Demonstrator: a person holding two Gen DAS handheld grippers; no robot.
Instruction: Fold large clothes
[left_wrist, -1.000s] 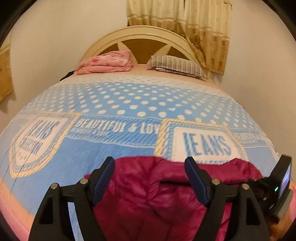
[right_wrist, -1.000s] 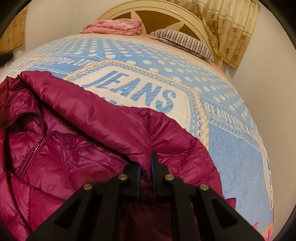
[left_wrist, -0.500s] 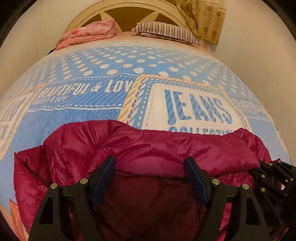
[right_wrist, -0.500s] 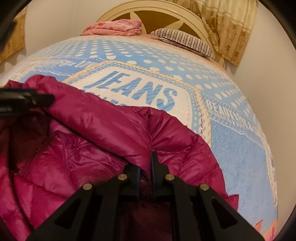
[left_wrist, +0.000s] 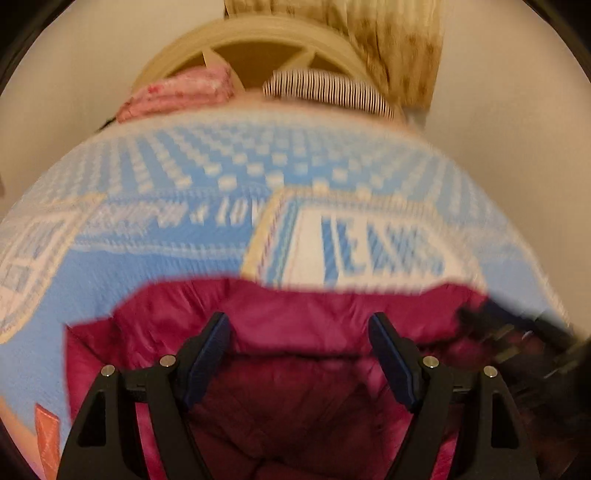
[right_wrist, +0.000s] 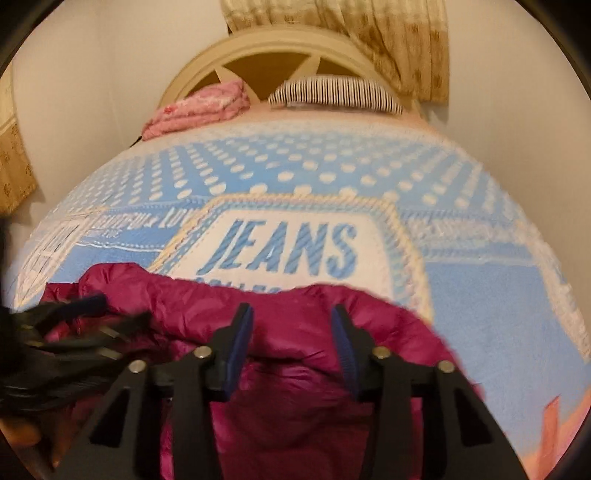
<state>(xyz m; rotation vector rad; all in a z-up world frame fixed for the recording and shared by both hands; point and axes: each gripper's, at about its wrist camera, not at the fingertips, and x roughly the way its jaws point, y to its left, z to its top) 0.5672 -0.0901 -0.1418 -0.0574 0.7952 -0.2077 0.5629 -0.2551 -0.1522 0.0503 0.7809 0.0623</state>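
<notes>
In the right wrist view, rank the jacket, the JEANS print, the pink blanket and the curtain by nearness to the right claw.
1. Jacket: directly under the right claw.
2. JEANS print: just beyond, mid-bed.
3. Pink blanket: head of the bed, left.
4. Curtain: behind the headboard, upper right.

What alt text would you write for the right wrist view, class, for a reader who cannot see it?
The right hand-held gripper, jaws open, hovers over a crumpled magenta puffer jacket lying on a blue bedspread printed with "JEANS". The blurred left hand-held gripper sits at the left edge. A folded pink blanket and striped pillow lie by the headboard.
</notes>
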